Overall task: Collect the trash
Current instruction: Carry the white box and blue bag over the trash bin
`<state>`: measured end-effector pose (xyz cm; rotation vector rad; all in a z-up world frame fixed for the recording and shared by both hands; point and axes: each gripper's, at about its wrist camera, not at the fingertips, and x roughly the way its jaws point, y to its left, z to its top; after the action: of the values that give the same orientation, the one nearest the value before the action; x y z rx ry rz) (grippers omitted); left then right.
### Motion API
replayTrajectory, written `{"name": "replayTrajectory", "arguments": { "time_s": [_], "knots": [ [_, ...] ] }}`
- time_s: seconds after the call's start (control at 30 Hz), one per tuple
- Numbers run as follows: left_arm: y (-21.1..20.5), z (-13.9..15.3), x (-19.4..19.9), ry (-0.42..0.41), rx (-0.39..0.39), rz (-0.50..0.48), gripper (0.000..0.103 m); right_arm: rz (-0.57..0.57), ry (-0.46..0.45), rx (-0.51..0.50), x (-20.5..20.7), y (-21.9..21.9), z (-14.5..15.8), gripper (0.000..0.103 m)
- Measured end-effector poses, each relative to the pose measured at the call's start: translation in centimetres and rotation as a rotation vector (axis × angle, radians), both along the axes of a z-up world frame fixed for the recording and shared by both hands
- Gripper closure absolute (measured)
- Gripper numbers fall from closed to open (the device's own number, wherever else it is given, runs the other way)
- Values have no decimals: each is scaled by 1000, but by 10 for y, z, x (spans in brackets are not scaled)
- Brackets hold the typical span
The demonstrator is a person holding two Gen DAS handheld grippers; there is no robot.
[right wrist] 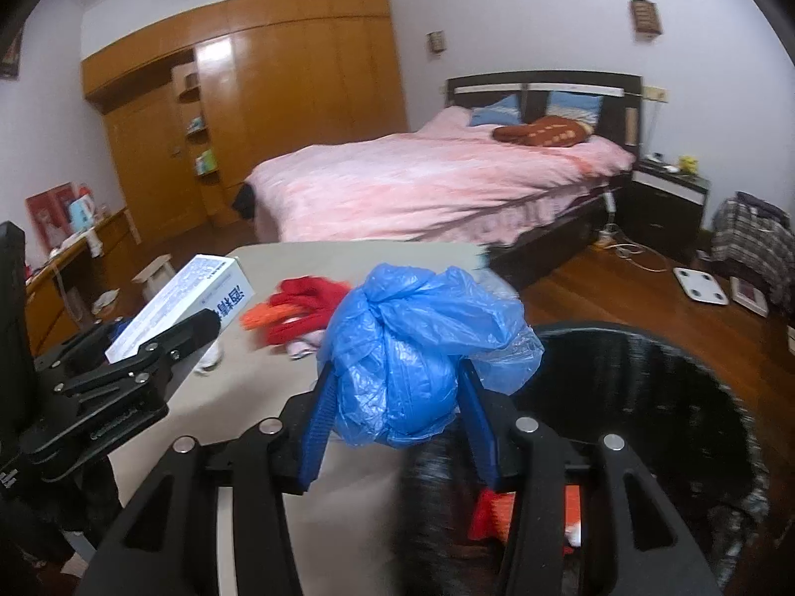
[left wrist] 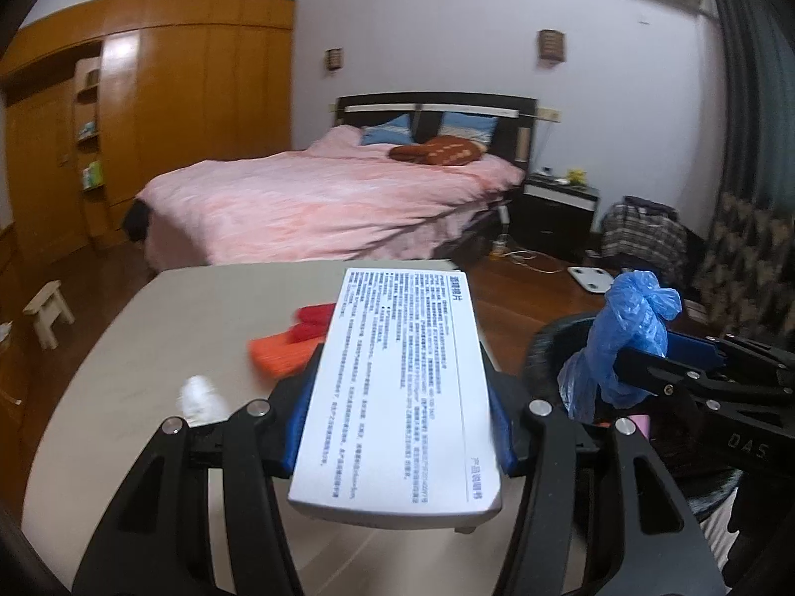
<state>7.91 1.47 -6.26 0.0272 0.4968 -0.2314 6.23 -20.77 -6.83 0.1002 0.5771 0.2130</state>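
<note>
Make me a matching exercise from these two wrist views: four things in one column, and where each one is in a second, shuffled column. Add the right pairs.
Things:
1. white printed box
2. blue plastic bag
3. red and orange gloves
4. black trash bin

Places:
A. lying on the beige table
B. standing on the floor beside the table
C. clamped in the left gripper
D. clamped in the right gripper

Pairs: 1-C, 2-D, 3-A, 4-B
</note>
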Motion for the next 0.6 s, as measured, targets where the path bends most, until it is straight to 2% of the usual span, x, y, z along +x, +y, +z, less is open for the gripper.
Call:
{"name": "replayTrajectory", "arguments": {
  "time_s": [0.3,0.53,0.6],
  "knots": [
    [-71,1,-3,-23,-13,-140,49,-143,-5,-21,-17,-66,-2,55],
    [-118,-1,7,-16,-20,-232,49,-217,-1,-37,-28,-96,-9,55],
    [-130,-2,11,-14,-19,-262,49,-233,6,-41,-30,-103,-11,51]
  ]
}}
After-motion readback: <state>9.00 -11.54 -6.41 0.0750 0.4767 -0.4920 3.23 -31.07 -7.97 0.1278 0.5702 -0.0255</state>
